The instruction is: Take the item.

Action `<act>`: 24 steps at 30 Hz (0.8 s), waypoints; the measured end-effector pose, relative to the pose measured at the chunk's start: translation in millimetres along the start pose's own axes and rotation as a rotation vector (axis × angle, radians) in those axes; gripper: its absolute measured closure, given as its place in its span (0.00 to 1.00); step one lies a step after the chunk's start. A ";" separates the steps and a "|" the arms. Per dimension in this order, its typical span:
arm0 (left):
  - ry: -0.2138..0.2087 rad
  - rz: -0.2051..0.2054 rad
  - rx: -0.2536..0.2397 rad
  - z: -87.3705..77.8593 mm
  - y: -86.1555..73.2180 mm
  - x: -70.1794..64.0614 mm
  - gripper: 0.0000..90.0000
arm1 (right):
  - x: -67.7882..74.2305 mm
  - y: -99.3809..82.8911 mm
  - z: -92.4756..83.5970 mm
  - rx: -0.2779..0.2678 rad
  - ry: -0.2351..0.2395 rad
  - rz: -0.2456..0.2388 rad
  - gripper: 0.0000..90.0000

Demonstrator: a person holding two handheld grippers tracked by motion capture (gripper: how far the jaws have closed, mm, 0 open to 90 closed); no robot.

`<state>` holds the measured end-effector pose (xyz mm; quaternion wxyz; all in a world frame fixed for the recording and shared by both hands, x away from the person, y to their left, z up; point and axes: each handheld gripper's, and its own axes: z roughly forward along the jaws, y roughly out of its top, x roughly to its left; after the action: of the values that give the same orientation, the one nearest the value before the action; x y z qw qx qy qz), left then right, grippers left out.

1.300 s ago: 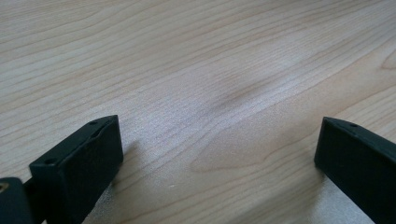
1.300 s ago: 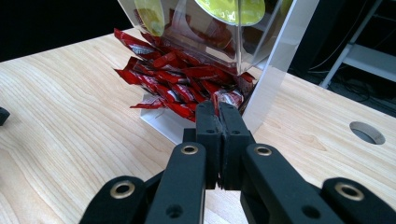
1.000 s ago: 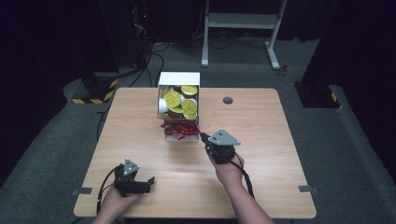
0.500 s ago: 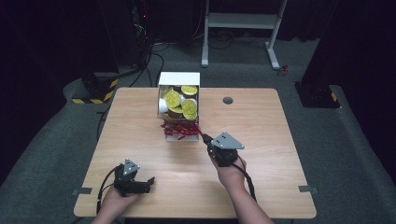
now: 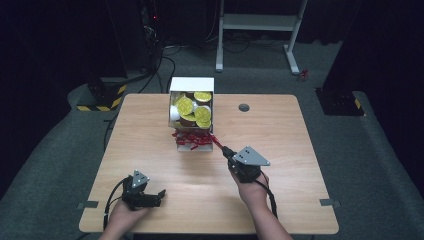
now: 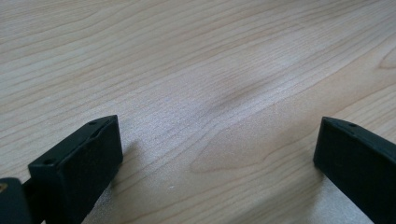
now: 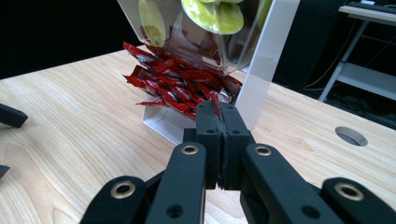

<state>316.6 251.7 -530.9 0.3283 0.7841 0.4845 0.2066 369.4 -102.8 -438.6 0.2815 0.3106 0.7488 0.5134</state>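
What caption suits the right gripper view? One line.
Right gripper shut on a red packet at the white dispenser box.

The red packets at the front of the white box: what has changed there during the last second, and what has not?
The right tongs, shut on one red packet, drew back a little from the white box toward the person, pulling that packet out of the pile of red packets. The left tongs stayed open and at rest on the table. The box and its yellow-lidded cups did not move.

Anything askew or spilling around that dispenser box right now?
Yes. The red packets bulge untidily out of the tray at the foot of the white dispenser box, several overhanging its front lip. The right gripper pinches one.
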 end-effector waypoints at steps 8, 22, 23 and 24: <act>0.000 0.000 0.000 0.0 0.0 0.0 0.02 | -6.4 0.2 -9.8 -0.021 0.006 0.036 0.99; -0.003 -0.004 -0.001 -0.4 -0.5 -0.4 0.02 | -7.6 -1.6 -13.6 -0.025 0.003 0.017 0.99; -0.002 -0.002 0.000 -0.4 -0.4 -0.3 0.02 | -7.7 -1.4 -14.1 -0.027 0.002 0.018 0.99; -0.003 -0.005 0.000 -0.4 -0.5 -0.5 0.02 | -7.8 -1.2 -14.6 -0.029 0.002 0.021 0.99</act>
<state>315.8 251.5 -531.0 0.3297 0.7832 0.4858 0.2048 363.5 -117.7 -434.3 0.2799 0.3140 0.7381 0.5276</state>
